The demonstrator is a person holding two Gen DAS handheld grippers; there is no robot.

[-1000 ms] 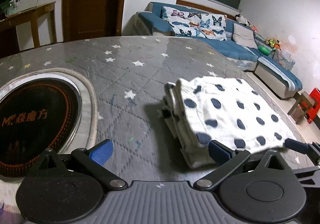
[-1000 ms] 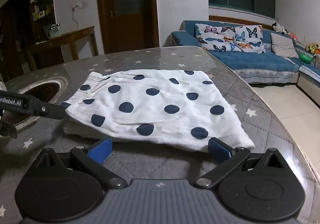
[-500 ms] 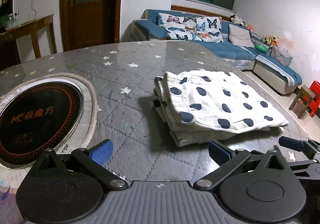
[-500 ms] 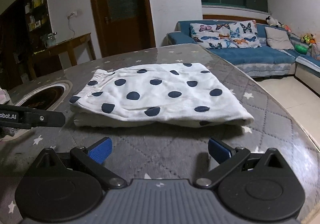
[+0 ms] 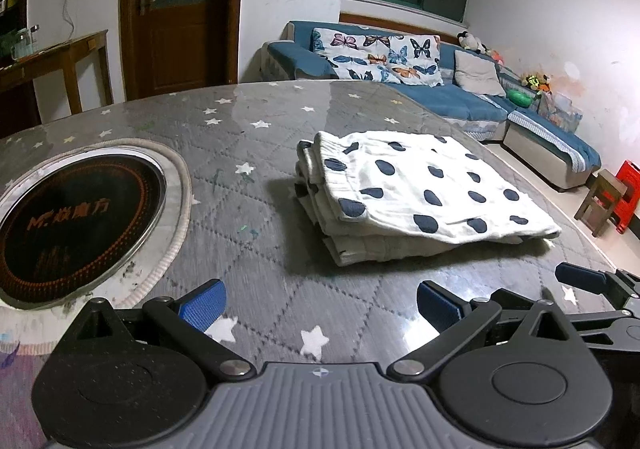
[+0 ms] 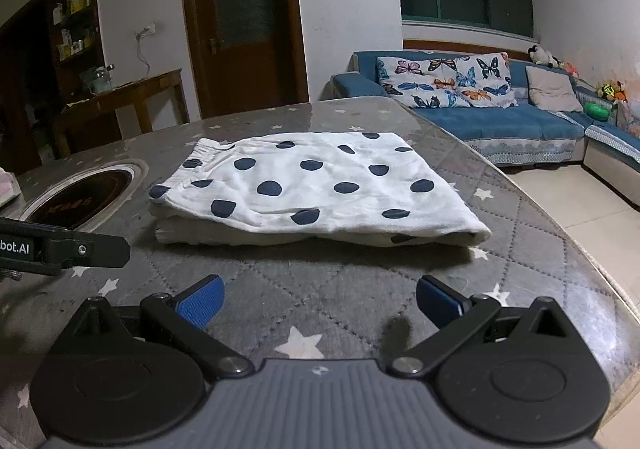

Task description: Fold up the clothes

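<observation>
Polka-dot garment point(image 6: 320, 189) sits folded, centre frame, on the table point(image 6: 328, 289). Left gripper point(image 5: 320, 305) and right gripper point(image 6: 318, 299) both spread, empty. Fold looks done.

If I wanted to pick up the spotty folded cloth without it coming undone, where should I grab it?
Probably the thick stacked edge of the spotty folded cloth, the end nearest the round black burner. All the layers meet there, so one pinch from that side catches them together. The opposite end tapers thin and would likely flop open.
</observation>
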